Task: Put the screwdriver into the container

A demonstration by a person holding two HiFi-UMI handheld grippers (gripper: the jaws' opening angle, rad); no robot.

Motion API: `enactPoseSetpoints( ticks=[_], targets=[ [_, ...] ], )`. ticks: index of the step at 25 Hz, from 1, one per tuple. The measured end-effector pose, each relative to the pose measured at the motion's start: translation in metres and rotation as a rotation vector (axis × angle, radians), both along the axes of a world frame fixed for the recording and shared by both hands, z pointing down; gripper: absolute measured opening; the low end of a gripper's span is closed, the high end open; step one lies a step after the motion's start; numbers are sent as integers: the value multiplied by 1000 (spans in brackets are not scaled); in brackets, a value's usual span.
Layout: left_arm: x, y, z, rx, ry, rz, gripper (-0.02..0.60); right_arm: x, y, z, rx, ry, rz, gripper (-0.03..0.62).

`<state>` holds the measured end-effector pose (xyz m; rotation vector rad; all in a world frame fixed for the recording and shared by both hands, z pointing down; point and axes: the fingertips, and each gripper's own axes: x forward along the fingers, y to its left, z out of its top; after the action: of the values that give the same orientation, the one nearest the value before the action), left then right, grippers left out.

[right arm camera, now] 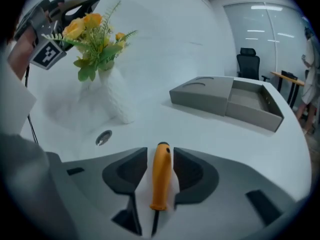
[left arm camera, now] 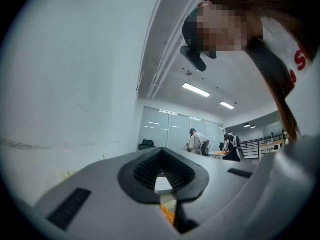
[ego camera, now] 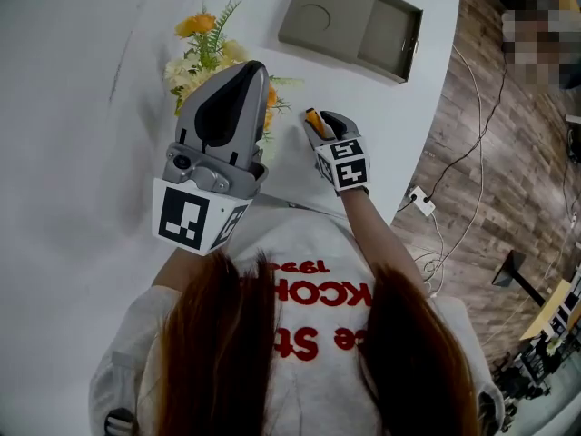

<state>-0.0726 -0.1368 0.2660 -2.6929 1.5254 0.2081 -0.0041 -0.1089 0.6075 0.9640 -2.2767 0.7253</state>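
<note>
The screwdriver, with an orange handle and a dark shaft, lies on the white table between the jaws of my right gripper. The jaws stand open, with a strip of table showing on each side of the handle. In the head view the right gripper sits at the table's near edge, and the screwdriver's handle shows beside it. The grey container lies further back on the table; its open compartment faces up. My left gripper is raised high and shut on nothing.
A bunch of yellow and orange flowers stands in a white vase left of the right gripper. A small round metal insert sits in the tabletop. The table's curved edge runs at right, and a cable and socket lie on the wooden floor.
</note>
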Motion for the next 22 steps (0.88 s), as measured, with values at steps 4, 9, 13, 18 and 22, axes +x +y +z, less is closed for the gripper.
enactPoseSetpoints(
  ticks=[4,9,13,18,22],
  targets=[
    [-2,-3,7,-3,3,2,6,0,2,17,-16,69,-17,125],
    [0,4,0,6,-16,-2,6,4,2,-4,18,9,8,115],
    [1,3,-6,7,-21,-6,6,14,-15,-45,113,-93,66,114],
    [3,4,-16,31,-21,7,6,25,-36,-101,239,-218,136,112],
    [7,6,-21,38,-21,22,6,37,-52,-156,365,-286,182,112]
  ],
)
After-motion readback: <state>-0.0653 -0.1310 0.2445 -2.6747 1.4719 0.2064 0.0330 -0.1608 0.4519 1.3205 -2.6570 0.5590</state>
